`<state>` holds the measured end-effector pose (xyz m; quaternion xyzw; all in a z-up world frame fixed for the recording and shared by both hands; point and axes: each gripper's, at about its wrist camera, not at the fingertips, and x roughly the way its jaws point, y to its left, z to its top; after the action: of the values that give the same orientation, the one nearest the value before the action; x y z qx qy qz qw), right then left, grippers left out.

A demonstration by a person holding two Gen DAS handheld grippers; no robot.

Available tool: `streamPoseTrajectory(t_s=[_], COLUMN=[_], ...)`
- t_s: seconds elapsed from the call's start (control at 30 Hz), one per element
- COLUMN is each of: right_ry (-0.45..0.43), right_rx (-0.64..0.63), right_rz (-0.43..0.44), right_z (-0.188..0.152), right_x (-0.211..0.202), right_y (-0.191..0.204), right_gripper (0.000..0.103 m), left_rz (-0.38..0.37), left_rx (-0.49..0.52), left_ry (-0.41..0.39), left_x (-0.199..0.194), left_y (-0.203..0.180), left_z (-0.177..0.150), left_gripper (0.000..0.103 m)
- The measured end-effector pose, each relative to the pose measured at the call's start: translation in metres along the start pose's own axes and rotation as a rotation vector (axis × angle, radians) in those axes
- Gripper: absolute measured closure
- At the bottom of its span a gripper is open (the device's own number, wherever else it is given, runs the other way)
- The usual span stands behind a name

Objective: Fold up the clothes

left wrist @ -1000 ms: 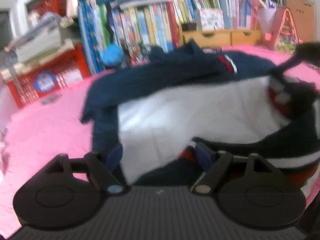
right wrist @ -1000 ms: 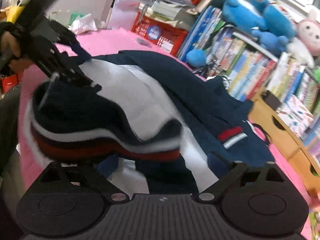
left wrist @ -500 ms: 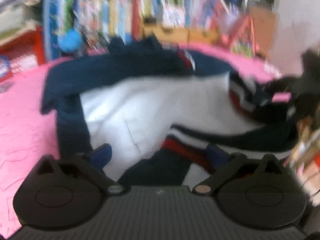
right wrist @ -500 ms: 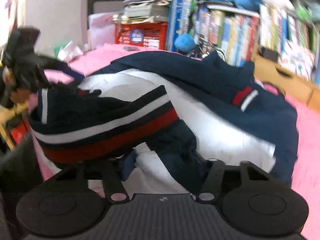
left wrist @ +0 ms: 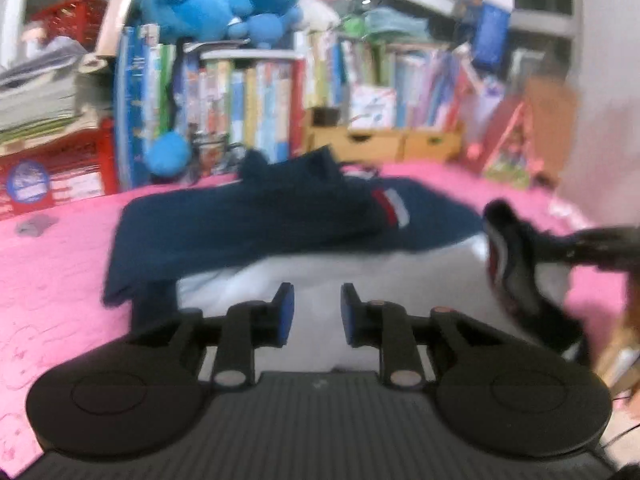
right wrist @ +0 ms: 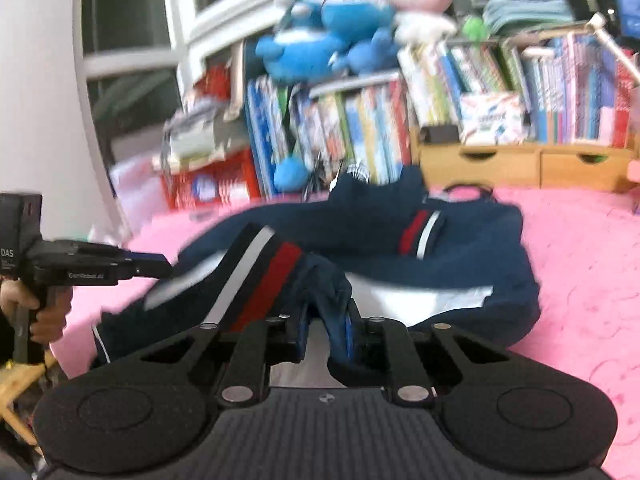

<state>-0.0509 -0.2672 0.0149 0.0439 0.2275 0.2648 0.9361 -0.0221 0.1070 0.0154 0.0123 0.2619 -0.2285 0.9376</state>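
A navy sweater (left wrist: 280,216) with a white lining and a red-and-white striped hem lies on the pink bed cover (left wrist: 52,280). My left gripper (left wrist: 316,316) hovers over the white lining, its jaws apart with nothing between them. In the right wrist view it shows at the left edge (right wrist: 152,268). My right gripper (right wrist: 326,328) is shut on a navy fold of the sweater (right wrist: 440,256) next to the striped hem (right wrist: 264,272), which it holds raised. In the left wrist view it shows at the right (left wrist: 568,256) with the hem bunched around it.
A bookshelf (left wrist: 260,100) packed with books runs along the far edge of the bed. Plush toys (left wrist: 224,4) sit on top. Wooden drawers (right wrist: 520,168) and a red crate (left wrist: 52,168) stand at the back. A wall is at the right.
My left gripper has let go of the sweater and its jaws stand nearer together. My right gripper has closed on the navy fold. Both views have lifted toward the bookshelf.
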Motion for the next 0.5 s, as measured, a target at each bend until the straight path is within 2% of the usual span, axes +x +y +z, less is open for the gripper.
streamPoseTrajectory(t_s=[0.07, 0.13, 0.3, 0.4, 0.43, 0.47, 0.5], right_ry=[-0.003, 0.026, 0.104, 0.126, 0.130, 0.131, 0.131], right_rx=[-0.014, -0.013, -0.018, -0.019, -0.020, -0.021, -0.022], right_rz=[-0.031, -0.054, -0.075, -0.076, -0.076, -0.076, -0.076], right_z=[0.001, -0.005, -0.027, -0.034, -0.035, -0.037, -0.038], right_x=[-0.003, 0.000, 0.011, 0.015, 0.015, 0.014, 0.013], right_y=[-0.003, -0.007, -0.009, -0.009, -0.008, -0.008, -0.008], right_gripper=[0.085, 0.086, 0.087, 0.087, 0.087, 0.087, 0.087], left_rz=[-0.025, -0.039, -0.090, -0.046, -0.029, 0.000, 0.034], left_rx=[0.035, 0.073, 0.135, 0.090, 0.073, 0.066, 0.063], left_ry=[0.046, 0.104, 0.260, 0.240, 0.230, 0.216, 0.201], left_x=[0.004, 0.009, 0.025, 0.026, 0.026, 0.024, 0.020], left_y=[0.001, 0.000, -0.003, -0.005, -0.005, -0.008, -0.011], left_z=[-0.005, -0.013, -0.038, -0.043, -0.044, -0.044, -0.042], left_gripper=[0.038, 0.030, 0.017, 0.021, 0.034, 0.051, 0.059])
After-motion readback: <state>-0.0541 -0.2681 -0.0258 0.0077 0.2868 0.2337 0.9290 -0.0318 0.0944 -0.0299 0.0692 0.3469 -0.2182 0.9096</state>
